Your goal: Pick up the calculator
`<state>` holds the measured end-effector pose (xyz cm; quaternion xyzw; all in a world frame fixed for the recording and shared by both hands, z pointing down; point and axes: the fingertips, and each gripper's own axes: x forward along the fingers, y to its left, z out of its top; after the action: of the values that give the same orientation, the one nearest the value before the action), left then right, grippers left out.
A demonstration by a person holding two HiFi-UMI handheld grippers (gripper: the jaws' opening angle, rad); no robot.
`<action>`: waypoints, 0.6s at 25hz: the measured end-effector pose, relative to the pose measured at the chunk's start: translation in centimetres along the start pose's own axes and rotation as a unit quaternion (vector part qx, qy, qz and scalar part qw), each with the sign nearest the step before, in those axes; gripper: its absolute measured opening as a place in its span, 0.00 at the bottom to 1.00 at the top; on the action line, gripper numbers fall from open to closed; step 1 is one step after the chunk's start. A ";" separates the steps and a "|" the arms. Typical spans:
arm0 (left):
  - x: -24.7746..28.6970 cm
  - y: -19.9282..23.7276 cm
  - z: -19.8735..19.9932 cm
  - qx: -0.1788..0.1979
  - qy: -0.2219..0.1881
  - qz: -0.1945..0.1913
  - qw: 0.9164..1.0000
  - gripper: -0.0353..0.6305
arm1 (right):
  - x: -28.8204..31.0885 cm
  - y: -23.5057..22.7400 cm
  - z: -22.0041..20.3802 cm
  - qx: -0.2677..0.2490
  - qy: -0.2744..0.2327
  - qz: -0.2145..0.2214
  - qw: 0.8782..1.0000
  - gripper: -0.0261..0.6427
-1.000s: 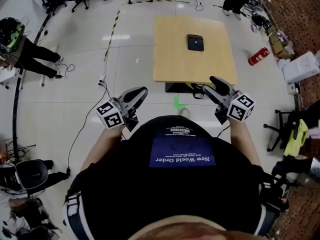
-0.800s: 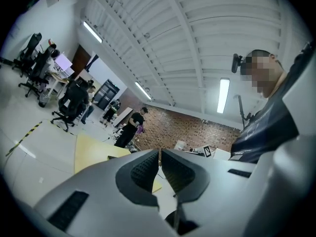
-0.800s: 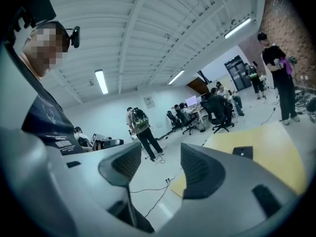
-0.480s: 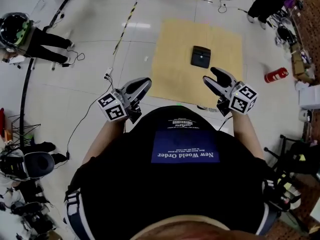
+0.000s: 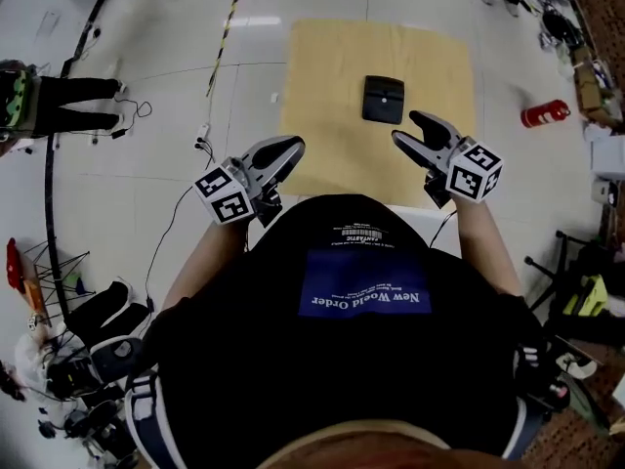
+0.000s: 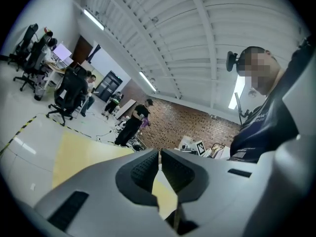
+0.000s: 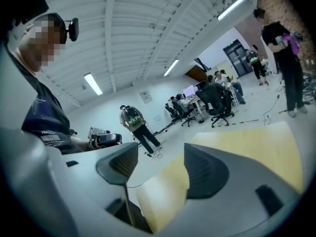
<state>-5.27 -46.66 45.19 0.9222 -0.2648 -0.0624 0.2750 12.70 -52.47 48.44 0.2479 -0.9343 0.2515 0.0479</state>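
Note:
The calculator (image 5: 383, 99), a small black slab, lies flat on the square light-wood table (image 5: 332, 66), a little right of its middle. My left gripper (image 5: 290, 148) hovers at the table's near edge, left of the calculator, with its pads together and nothing between them (image 6: 159, 154). My right gripper (image 5: 415, 131) is just short of the calculator's near right corner and does not touch it. Its jaws stand apart and are opening, with only the tabletop (image 7: 256, 147) showing between them (image 7: 160, 157). Neither gripper view shows the calculator.
A red fire extinguisher (image 5: 544, 113) lies on the floor right of the table. A person (image 5: 68, 101) stands at the far left, with cables (image 5: 200, 135) trailing across the floor. Office chairs and more people (image 6: 133, 122) are beyond the table.
The table and calculator have come closer. Both grippers have moved forward from short of the table to over its near edge. The right jaws have spread a little wider.

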 end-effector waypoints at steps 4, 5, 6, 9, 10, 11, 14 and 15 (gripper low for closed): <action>0.8 3.5 0.1 -0.006 0.035 -0.039 0.999 0.06 | 2.3 -1.2 -1.1 0.026 0.017 -0.054 0.998 0.46; 1.0 4.3 0.2 -0.004 0.039 -0.049 0.998 0.06 | 2.8 -1.3 -1.5 0.031 0.021 -0.064 0.997 0.47; 1.3 4.9 0.2 0.000 0.043 -0.058 0.997 0.06 | 3.2 -1.4 -1.9 0.035 0.026 -0.072 0.996 0.48; 2.1 5.7 0.3 0.007 0.049 -0.078 0.996 0.06 | 3.4 -1.8 -3.4 0.048 0.040 -0.096 0.993 0.52; 2.3 5.7 0.2 0.006 0.050 -0.083 0.995 0.06 | 3.3 -1.9 -3.7 0.052 0.043 -0.104 0.992 0.54; 2.4 5.6 0.1 0.005 0.052 -0.086 0.995 0.06 | 3.0 -2.2 -3.9 0.054 0.047 -0.113 0.991 0.55; 2.6 5.6 -0.3 0.002 0.058 -0.089 0.994 0.06 | 2.6 -4.3 -4.3 0.063 0.067 -0.145 0.985 0.62; 2.6 5.6 -0.3 0.002 0.058 -0.087 0.995 0.06 | 2.8 -5.3 -4.5 0.070 0.077 -0.156 0.982 0.65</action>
<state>-5.55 -51.84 48.59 0.9443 -0.1671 -0.0325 0.2817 12.69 -55.45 55.27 0.3733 -0.8576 0.3243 0.1413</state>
